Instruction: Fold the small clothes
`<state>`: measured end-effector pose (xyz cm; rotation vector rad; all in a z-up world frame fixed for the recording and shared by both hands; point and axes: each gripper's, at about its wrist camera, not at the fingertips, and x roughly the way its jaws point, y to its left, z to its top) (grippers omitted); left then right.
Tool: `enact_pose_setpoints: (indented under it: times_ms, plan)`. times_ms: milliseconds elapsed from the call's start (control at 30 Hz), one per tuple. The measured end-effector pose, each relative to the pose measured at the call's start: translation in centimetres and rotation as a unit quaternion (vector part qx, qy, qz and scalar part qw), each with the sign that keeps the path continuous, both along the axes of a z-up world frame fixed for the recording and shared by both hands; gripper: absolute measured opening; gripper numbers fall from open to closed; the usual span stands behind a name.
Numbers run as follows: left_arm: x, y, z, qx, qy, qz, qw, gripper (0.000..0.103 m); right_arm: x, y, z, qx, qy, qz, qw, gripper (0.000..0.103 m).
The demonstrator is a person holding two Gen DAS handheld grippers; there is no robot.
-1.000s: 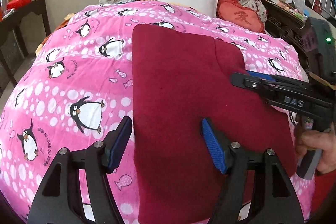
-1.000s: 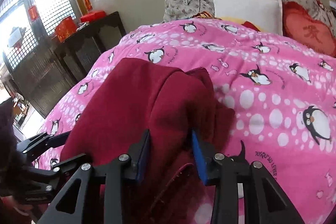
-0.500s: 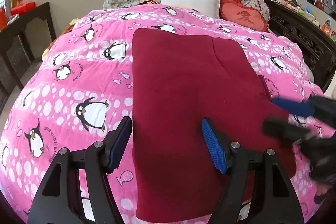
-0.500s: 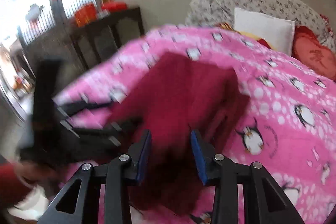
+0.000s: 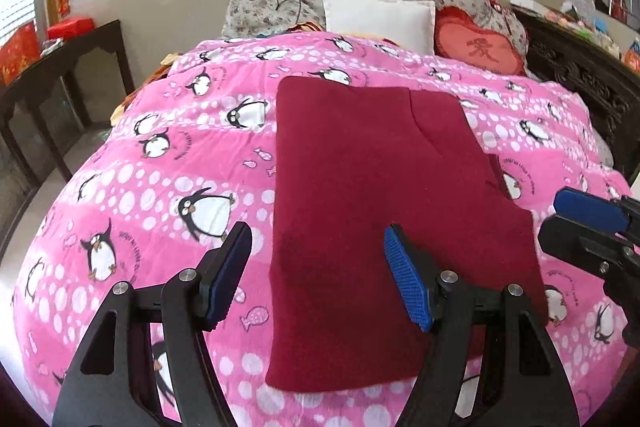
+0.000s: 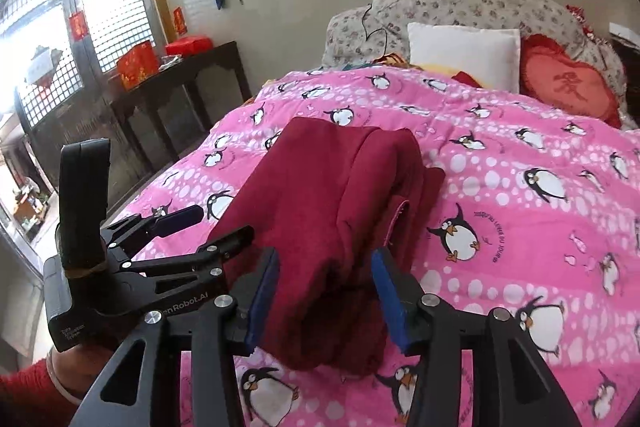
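Maroon garment [image 5: 372,195] lies folded flat on the penguin quilt [image 5: 160,187].

Bright window glare, sharp, fisheye-warped edges

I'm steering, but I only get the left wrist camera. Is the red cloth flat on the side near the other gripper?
Observer: No. In the right wrist view, the red cloth shows stacked folded layers along that edge, with a pink-edged flap peeking out.
Operator: Is the right gripper grabbing it?
Observer: The right gripper has just been opening. The cloth's near end sits between its pads, and they aren't squeezing it.
Operator: Who holds my gripper?
Observer: A red sleeve shows below the left gripper.
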<state>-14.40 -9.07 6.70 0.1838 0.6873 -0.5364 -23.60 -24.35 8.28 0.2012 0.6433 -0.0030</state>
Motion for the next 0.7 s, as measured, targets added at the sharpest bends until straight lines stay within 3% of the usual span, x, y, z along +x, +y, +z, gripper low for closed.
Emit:
enact_pose_setpoints:
  times_ms: [200, 700]
  plan:
    - [-1.1, 1.3, 1.1, -0.014, -0.011, 0.013, 0.9998, 0.069, -1.1, 0.6, 0.6, 0.023, -0.004, -0.013, 1.0, 0.049]
    - [-2.1, 2.0, 1.4, -0.016, -0.019, 0.012, 0.9996, 0.069, -0.4, 1.2, -0.2, 0.008, 0.001, -0.039, 0.999, 0.049]
